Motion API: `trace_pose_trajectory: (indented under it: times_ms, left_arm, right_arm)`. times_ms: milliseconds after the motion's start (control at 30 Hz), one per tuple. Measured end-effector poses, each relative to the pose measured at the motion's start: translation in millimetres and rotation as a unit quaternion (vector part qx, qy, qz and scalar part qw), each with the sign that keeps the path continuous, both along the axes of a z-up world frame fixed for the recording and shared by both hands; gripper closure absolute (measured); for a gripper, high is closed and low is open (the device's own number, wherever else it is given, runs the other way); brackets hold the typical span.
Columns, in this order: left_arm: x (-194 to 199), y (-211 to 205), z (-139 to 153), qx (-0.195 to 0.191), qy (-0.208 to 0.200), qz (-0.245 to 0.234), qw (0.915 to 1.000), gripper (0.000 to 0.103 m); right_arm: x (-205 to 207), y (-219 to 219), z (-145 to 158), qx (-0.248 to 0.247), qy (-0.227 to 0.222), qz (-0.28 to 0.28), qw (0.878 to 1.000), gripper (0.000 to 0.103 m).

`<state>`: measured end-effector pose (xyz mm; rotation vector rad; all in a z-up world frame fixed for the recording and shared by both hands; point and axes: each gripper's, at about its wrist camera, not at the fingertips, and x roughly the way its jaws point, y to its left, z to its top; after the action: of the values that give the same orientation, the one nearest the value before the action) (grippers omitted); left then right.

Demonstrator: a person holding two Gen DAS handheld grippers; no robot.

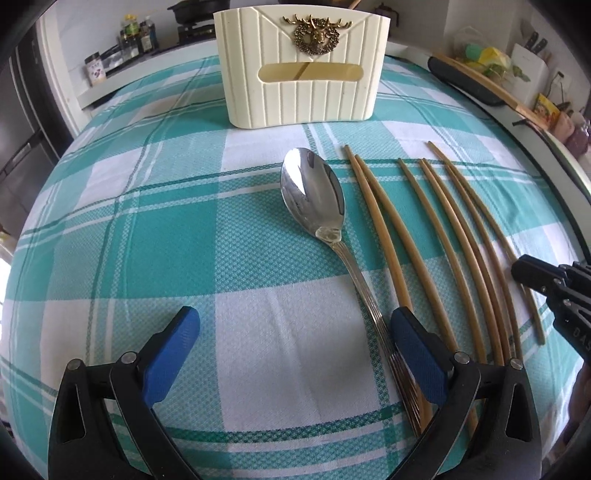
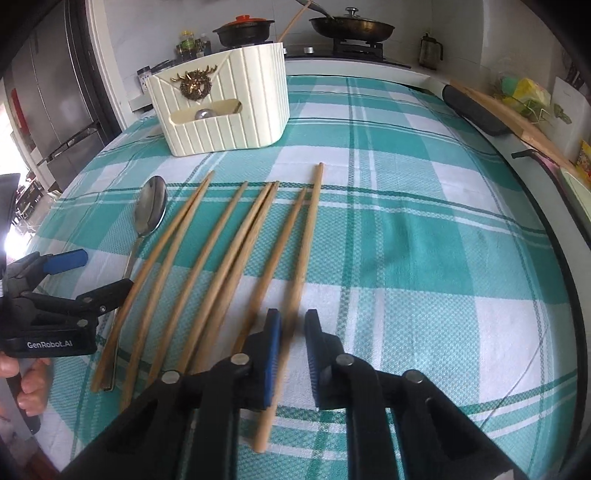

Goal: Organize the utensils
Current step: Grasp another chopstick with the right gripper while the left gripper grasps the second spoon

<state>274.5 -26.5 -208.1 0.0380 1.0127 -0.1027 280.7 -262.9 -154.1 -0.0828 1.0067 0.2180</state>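
A steel spoon lies on the checked cloth, its handle running just inside the right finger of my left gripper, which stands wide open around nothing. Right of the spoon lie several bamboo chopsticks. In the right wrist view my right gripper is shut on the rightmost chopstick, which passes between its blue pads, blurred. The cream utensil holder with a gold deer badge stands at the back; a round metal end shows through its slot. The left gripper sits over the spoon handle.
The teal checked tablecloth has free room to the right of the chopsticks. Behind the table are a stove with a frying pan and a pot, a fridge at the left, and a cutting board at the right.
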Motion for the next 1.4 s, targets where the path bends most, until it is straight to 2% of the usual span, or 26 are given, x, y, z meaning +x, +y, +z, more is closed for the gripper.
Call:
trace_pose_trajectory:
  times_ms: [167,300,333,367,433,600,767,900,933,1033,1067,1133,1300,1400]
  left_arm:
    - [-3.9,18.3,1.0,0.000,0.004,0.007,1.0000,0.000]
    - [-4.7,32.7,-0.4,0.006,0.002,-0.003,1.0000,0.000]
    - [-5.3,35.1,-0.7,0.006,0.001,-0.009,0.9999,0.000]
    - [-6.6,36.6,-1.4,0.009,-0.001,-0.017,0.9998,0.000]
    - [-10.4,38.2,-1.9,0.014,-0.009,-0.036,0.9992,0.000]
    - [-14.0,46.8,-1.8,0.010,-0.001,-0.062,0.9980,0.000]
    - [-6.4,44.6,-0.6,0.014,0.017,-0.063,0.9978,0.000]
    - [10.0,34.6,0.2,0.013,0.025,-0.064,0.9975,0.000]
    - [15.4,29.1,0.4,0.015,0.025,-0.072,0.9970,0.000]
    - [32.4,11.3,2.3,0.017,0.026,-0.100,0.9945,0.001]
    - [39.1,6.3,2.0,0.016,0.026,-0.106,0.9938,0.002]
    - [51.9,0.7,2.2,0.013,0.025,-0.106,0.9940,0.006]
    - [70.7,-8.4,5.9,0.010,0.018,-0.090,0.9957,0.020]
    - [76.5,-13.5,8.3,0.008,0.007,-0.078,0.9969,0.036]
  right_arm:
    - [-16.0,-24.2,3.3,-0.037,0.004,-0.038,0.999,0.096]
    - [-24.1,-36.4,4.0,-0.036,0.007,-0.040,0.999,0.092]
    - [-24.4,-37.1,3.9,-0.038,0.003,-0.038,0.999,0.079]
    - [-23.7,-37.9,3.2,-0.041,0.000,-0.037,0.998,0.062]
    - [-21.6,-39.3,1.4,-0.038,-0.006,-0.032,0.999,0.058]
    - [-18.2,-38.1,0.2,-0.042,-0.015,-0.001,0.999,0.058]
    - [-9.4,-40.7,1.0,-0.035,0.006,0.029,0.999,0.057]
    - [5.8,-37.7,1.9,-0.039,0.039,0.057,0.997,0.058]
    - [11.2,-35.7,2.2,-0.041,0.046,0.064,0.996,0.060]
    - [30.0,-27.5,3.0,-0.047,0.062,0.084,0.993,0.075]
    - [37.4,-24.5,3.2,-0.048,0.067,0.089,0.993,0.082]
    - [52.6,-19.6,2.5,-0.045,0.074,0.094,0.992,0.089]
    - [87.4,-9.7,0.2,-0.034,0.073,0.092,0.993,0.090]
    - [105.0,-6.8,-1.0,-0.016,0.076,0.083,0.994,0.090]
